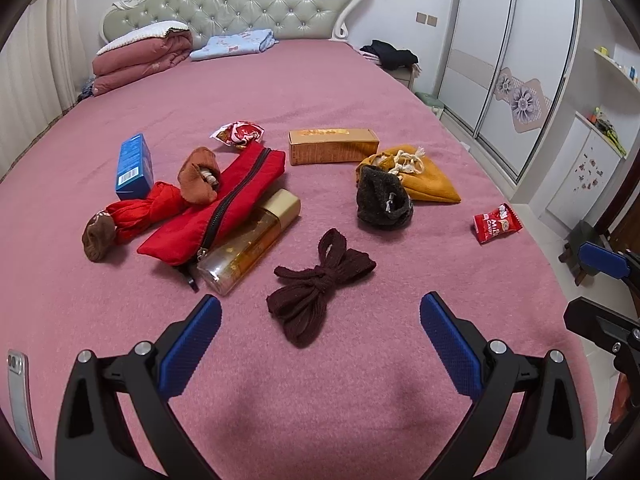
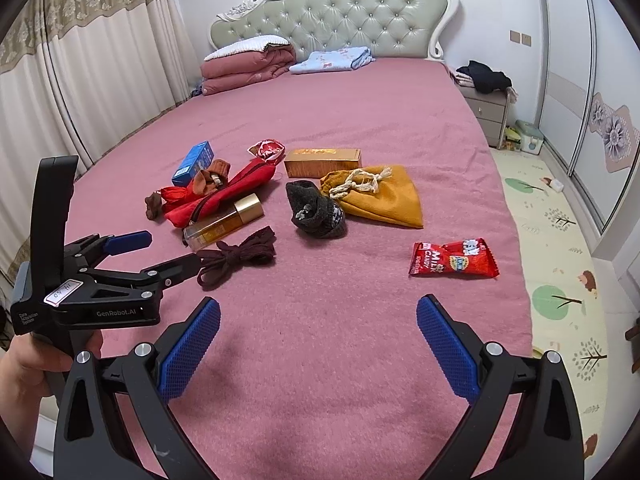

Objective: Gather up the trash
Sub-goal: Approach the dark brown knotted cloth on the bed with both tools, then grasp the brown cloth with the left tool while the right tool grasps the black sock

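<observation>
The red milk candy wrapper lies flat on the pink bedspread, alone and well apart from the main clutter, toward the bed's right edge. The right wrist view shows its lettering plainly; in the left wrist view it sits small near the frame's right side. A second crumpled red-and-white wrapper lies farther up the bed, touching the top end of the red zippered fabric pouch.

Nearer in, a dark maroon knitted cord tied in a bow rests just ahead of the left gripper, whose blue-padded fingers are spread wide with nothing between them. The right gripper is likewise spread and empty above bare bedspread, with the candy wrapper ahead and to its right.

Beside the pouch lie a clear amber bottle with a gold cap, a blue cardboard box, a rolled red cloth and brown socks. A gold rectangular box, a mustard drawstring bag and a dark grey knitted sock sit to the right.

Only the left view shows a white phone at the bed's near-left edge — only the right view shows the hand holding the left gripper, and the patterned floor mat.
</observation>
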Tool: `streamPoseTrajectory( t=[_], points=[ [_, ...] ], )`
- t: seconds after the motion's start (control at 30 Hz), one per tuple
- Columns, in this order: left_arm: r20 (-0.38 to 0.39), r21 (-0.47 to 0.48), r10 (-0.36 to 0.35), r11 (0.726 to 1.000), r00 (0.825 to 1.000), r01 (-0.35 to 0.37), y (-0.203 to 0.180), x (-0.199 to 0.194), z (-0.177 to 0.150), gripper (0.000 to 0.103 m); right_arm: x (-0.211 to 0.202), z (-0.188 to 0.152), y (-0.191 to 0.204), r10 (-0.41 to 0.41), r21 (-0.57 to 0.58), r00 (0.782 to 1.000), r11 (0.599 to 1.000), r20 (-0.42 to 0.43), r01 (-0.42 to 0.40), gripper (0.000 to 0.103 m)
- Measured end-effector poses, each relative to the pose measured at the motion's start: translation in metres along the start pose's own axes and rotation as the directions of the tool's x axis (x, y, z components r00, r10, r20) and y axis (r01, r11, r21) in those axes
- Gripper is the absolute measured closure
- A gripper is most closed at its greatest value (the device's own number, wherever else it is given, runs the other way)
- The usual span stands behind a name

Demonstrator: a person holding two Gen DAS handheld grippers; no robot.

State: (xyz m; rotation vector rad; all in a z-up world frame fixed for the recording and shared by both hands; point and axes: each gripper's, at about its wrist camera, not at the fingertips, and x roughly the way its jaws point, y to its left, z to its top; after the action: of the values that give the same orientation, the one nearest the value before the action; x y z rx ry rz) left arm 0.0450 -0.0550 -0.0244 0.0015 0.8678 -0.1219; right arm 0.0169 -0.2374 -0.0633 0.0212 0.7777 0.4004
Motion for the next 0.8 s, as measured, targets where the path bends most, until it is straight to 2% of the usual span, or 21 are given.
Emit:
streamPoseTrajectory(
  t=[0.33, 0.63, 0.8],
  points=[
    [-0.030, 0.006, -0.004, 1.000, 1.000, 0.004, 0.007, 0.023, 0.008, 0.004, 0.017, 0.007, -0.001, 0.010, -0.010, 1.000, 1.000, -0.021, -0.010, 0.008],
    [-0.063, 0.069, -0.003, 0.998, 0.998, 0.008, 0.009, 0.059, 0.016, 0.004, 0.036, 0.012, 0.000, 0.014, -0.015, 0.999, 1.000, -0.049, -0.015, 0.008],
    [-0.109, 0.089, -0.041, 0.995, 0.993, 0.051, 0.007, 0.087, 0.019, 0.006, 0.049, 0.016, -0.002, 0.013, -0.018, 0.998, 1.000, -0.066, -0.014, 0.008]
  ],
)
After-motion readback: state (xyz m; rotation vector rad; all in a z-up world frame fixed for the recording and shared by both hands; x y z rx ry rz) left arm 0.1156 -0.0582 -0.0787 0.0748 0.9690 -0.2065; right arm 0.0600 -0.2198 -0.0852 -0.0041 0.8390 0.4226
